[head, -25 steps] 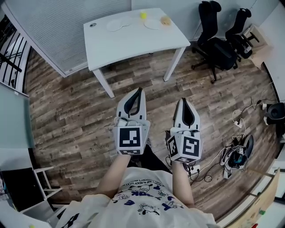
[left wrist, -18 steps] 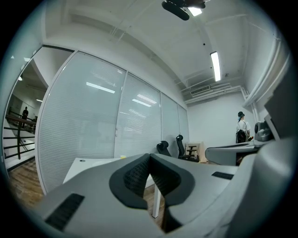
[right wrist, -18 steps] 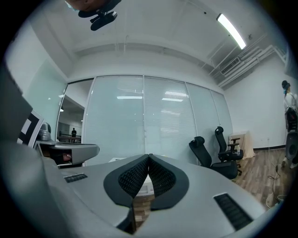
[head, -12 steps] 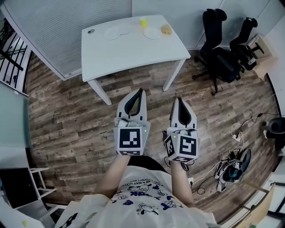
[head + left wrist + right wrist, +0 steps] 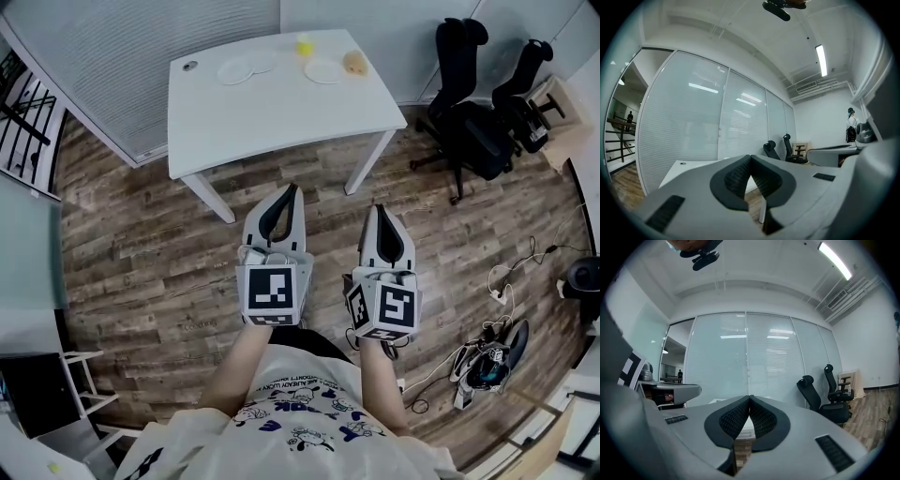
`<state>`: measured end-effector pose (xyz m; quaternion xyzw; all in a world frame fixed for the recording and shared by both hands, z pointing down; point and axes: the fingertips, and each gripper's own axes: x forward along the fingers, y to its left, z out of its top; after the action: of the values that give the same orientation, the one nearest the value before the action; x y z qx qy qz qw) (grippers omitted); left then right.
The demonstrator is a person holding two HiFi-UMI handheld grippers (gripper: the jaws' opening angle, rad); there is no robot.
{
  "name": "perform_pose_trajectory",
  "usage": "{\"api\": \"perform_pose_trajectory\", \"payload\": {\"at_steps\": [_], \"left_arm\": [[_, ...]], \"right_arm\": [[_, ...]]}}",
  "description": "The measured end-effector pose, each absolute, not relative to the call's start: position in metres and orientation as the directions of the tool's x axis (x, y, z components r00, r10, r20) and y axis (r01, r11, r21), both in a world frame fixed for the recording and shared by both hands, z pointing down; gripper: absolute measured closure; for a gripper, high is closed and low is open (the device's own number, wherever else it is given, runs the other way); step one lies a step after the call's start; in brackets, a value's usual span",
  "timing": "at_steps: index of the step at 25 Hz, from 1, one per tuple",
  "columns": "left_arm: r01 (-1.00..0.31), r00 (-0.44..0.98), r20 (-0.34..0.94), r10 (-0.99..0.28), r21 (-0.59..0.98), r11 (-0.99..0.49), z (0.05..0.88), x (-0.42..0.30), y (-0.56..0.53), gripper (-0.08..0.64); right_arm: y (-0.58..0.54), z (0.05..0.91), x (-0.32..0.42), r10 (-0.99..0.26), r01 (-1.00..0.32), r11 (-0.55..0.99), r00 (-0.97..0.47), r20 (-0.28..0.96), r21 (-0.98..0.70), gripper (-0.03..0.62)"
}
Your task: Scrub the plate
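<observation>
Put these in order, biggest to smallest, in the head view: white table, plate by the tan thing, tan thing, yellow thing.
1. White table
2. plate
3. tan thing
4. yellow thing
The last two look nearly alike, so their order is unsure.

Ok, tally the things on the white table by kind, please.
White plates: 2
Small yellow object: 1
Tan sponge-like lump: 1
Small dark round disc: 1
Total: 5
</observation>
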<state>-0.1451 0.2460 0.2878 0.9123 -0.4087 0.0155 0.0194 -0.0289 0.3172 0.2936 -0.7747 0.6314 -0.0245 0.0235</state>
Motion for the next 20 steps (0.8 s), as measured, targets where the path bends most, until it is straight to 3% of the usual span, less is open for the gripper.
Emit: {"api": "perform_pose_trajectory", "payload": {"at_steps": [20], "left_arm": [[-0.717, 0.697, 0.038, -0.716, 0.034, -0.696, 0.291, -0.071, 0.092, 0.535]], "right_arm": [[0.17, 0.294, 0.045, -0.967, -0.965, -0.254, 0.255, 0.001, -0.067, 0.578]]}}
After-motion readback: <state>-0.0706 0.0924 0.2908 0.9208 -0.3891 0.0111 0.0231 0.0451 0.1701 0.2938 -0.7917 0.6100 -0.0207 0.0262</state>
